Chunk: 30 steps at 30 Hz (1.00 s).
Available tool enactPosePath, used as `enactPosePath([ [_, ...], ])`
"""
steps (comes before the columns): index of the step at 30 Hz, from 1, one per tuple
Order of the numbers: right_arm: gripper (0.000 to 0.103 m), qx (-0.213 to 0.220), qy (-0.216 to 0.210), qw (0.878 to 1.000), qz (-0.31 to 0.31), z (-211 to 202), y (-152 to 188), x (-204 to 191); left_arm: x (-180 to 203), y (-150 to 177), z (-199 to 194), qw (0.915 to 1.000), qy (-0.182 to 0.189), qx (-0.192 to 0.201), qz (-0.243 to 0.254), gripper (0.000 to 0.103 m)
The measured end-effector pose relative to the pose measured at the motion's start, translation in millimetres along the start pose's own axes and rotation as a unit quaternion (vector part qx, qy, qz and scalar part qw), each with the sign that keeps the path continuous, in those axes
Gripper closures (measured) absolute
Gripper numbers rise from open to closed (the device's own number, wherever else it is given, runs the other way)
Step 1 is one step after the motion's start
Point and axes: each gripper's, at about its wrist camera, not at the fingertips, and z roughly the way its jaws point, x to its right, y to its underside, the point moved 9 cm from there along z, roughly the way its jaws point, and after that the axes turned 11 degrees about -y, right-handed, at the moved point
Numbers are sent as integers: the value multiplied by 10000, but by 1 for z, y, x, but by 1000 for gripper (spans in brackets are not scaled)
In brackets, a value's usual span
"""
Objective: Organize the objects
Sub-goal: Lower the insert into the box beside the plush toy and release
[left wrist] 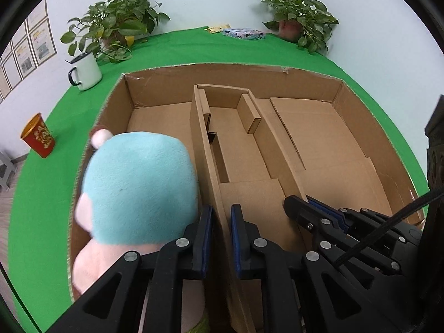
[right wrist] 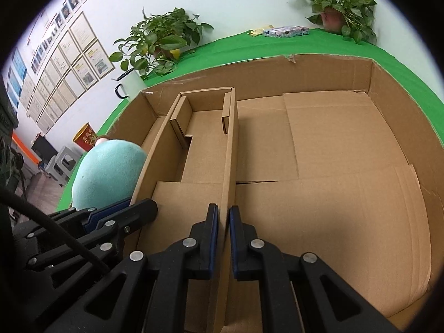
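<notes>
Red cup (left wrist: 38, 134): stood on the green cloth (left wrist: 58, 166), well left of the big carton (left wrist: 360, 116), outside it.
White mug (left wrist: 85, 71): on the cloth behind the carton's left corner, near a potted plant (left wrist: 116, 25).
Plush toy (left wrist: 138, 188): teal and pink, lay in the carton's left compartment, against the insert's left wall.
Left gripper (left wrist: 221, 216): jaws clamped on the left wall of the cardboard insert (left wrist: 238, 149) (pads pressed on both faces of the wall).
Right gripper (right wrist: 221, 219): jaws likewise clamped, on the insert's right wall, just beside the left gripper.
Right compartment: bare cardboard floor, nothing in it.
Step in hand: judged to be seating the insert as a divider inside the carton, both claws holding it near its front end.
Next move: probably press the insert flat and square to the back wall, then release both walls together (uneven release could tilt it) before fetching loose items.
</notes>
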Motion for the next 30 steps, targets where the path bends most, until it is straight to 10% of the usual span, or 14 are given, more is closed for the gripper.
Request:
enactPosePath([
  [15,93,97,311,9973,-655,-2,-5,-15,-21,26,-83,9974,279,622,-217,87],
  [20,40,1042,393,9900,-869,-64,-17,-16,-38,30,-119,9894,356,1236,-670,43],
  [23,29,1524,658,9799,-1107,-106,-9,-11,-49,34,-150,9798,173,1742,-966,15],
  [30,24,2071,642,9678,-1279,-173,32,-10,-36,54,-214,9630,22,2505,-991,1],
])
